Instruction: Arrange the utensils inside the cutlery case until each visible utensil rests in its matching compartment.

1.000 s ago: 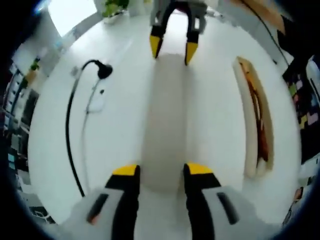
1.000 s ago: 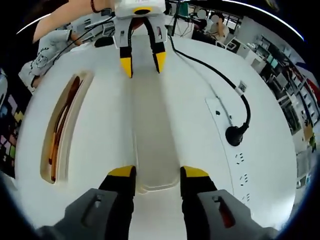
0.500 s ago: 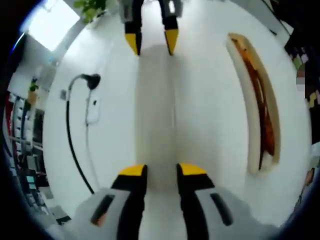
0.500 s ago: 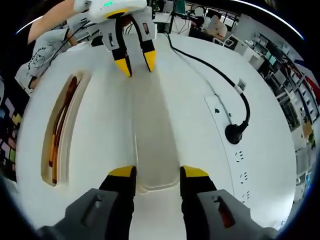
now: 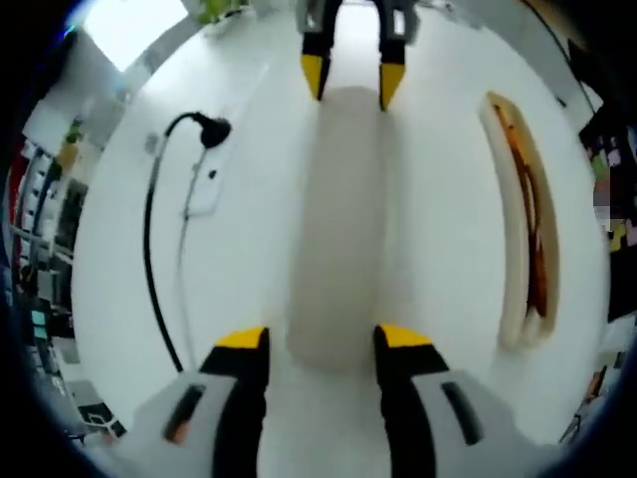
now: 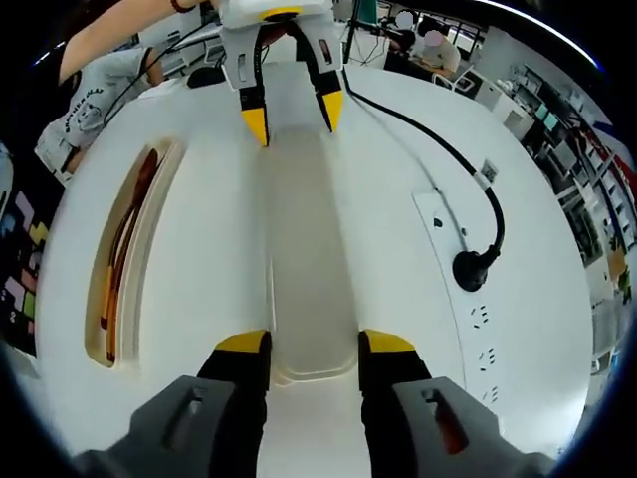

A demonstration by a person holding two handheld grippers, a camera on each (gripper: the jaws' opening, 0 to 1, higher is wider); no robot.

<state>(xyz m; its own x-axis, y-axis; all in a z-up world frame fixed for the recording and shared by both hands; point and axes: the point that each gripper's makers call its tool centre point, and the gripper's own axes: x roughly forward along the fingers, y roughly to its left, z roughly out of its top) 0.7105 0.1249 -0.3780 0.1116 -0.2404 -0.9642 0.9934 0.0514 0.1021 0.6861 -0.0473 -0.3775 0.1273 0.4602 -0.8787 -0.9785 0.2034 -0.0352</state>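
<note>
Between both claws lies the translucent lid (image 6: 311, 289), lengthwise on the table (image 6: 398, 329); left claw (image 5: 323, 341), together before, has spread; right claw (image 6: 315, 346) stays apart. Utensil-filled case (image 6: 124, 254) waits far left, unclosed.

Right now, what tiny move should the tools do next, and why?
Probably close both tools: the left tool and the right tool each stand open astride one end of the long pale lid, not yet gripping it.
</note>
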